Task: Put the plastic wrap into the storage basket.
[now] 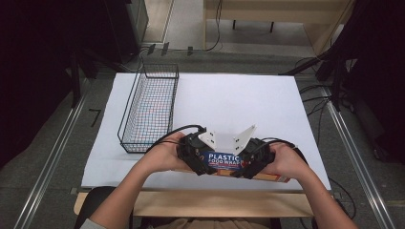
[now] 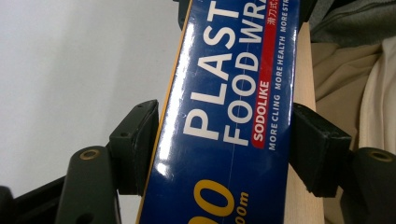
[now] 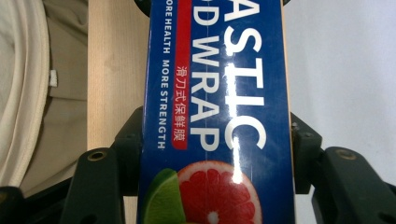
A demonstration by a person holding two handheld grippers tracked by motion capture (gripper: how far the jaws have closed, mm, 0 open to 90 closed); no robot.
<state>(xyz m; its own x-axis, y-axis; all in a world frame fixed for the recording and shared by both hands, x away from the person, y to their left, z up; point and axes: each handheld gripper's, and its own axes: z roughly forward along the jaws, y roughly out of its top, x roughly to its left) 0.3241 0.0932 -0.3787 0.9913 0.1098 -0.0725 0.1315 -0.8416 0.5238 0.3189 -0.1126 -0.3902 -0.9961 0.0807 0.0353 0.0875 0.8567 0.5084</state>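
A long blue plastic food wrap box (image 1: 223, 159) lies crosswise at the near edge of the white table top, held at both ends. My left gripper (image 1: 193, 153) is shut on its left part; in the left gripper view the two black jaws press both long sides of the box (image 2: 224, 121). My right gripper (image 1: 253, 158) is shut on the right part, and its jaws clamp the box (image 3: 217, 116) just above a printed grapefruit picture. The box's orange right end sticks out past the right hand.
A black wire basket (image 1: 150, 107) stands on the left of the white table top (image 1: 239, 100). The wooden table edge (image 1: 215, 202) runs just under the box, with the person's lap below it. Cables and dark equipment line both sides.
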